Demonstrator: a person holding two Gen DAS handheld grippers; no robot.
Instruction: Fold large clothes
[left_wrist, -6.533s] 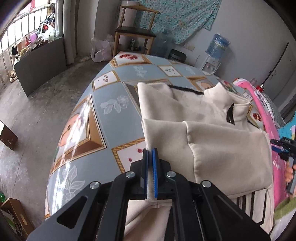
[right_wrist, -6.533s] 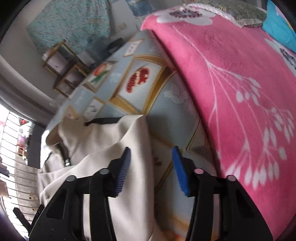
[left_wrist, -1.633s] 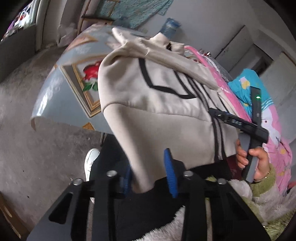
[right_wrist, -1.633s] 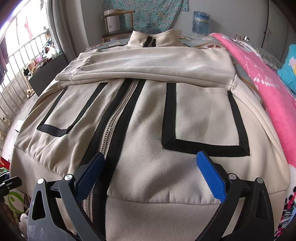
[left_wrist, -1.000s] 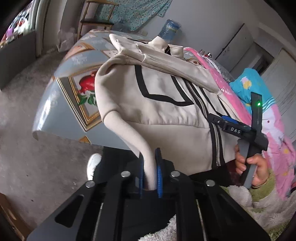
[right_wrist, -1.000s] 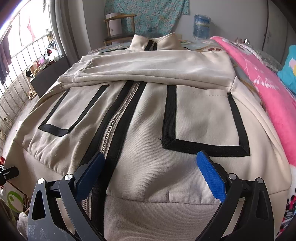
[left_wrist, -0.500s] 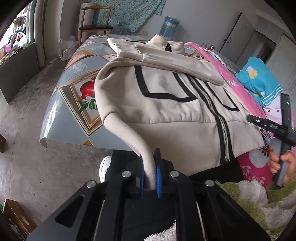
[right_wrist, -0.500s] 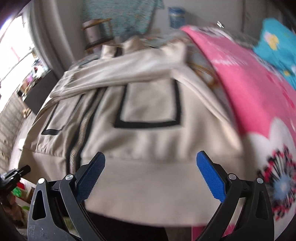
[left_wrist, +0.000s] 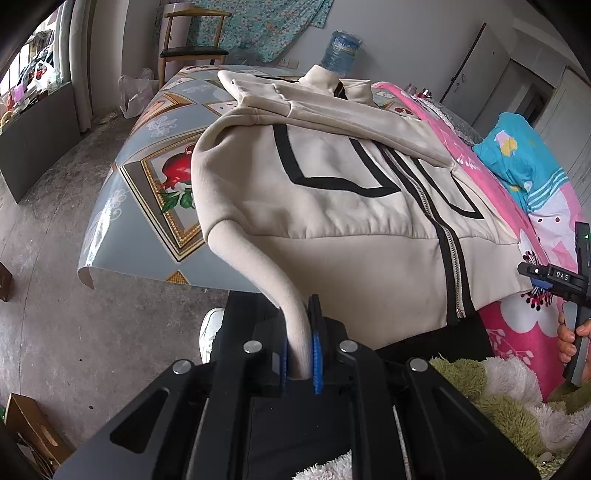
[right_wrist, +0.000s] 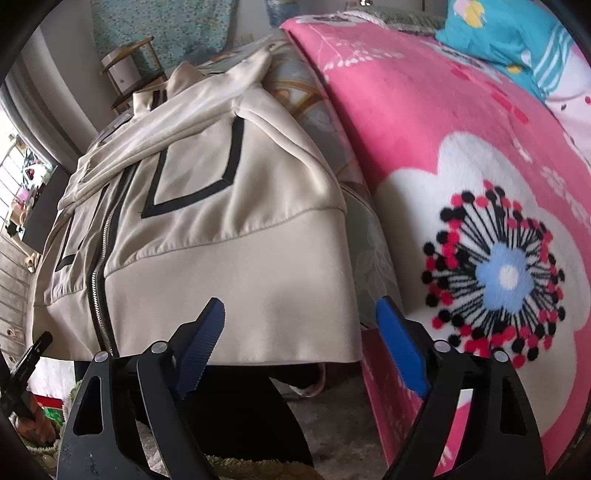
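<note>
The cream fleece zip jacket with black trim (left_wrist: 332, 206) is thick, soft and limp. The left gripper (left_wrist: 300, 354) pinches its hem corner; the right gripper (right_wrist: 301, 345), fingers spread, should take the opposite hem corner.

The jacket (left_wrist: 332, 206) lies on the table (left_wrist: 147, 184), its hem overhanging the near edge; a blanket (right_wrist: 461, 166) lies just right of it, a chair (left_wrist: 192, 44) behind.
</note>
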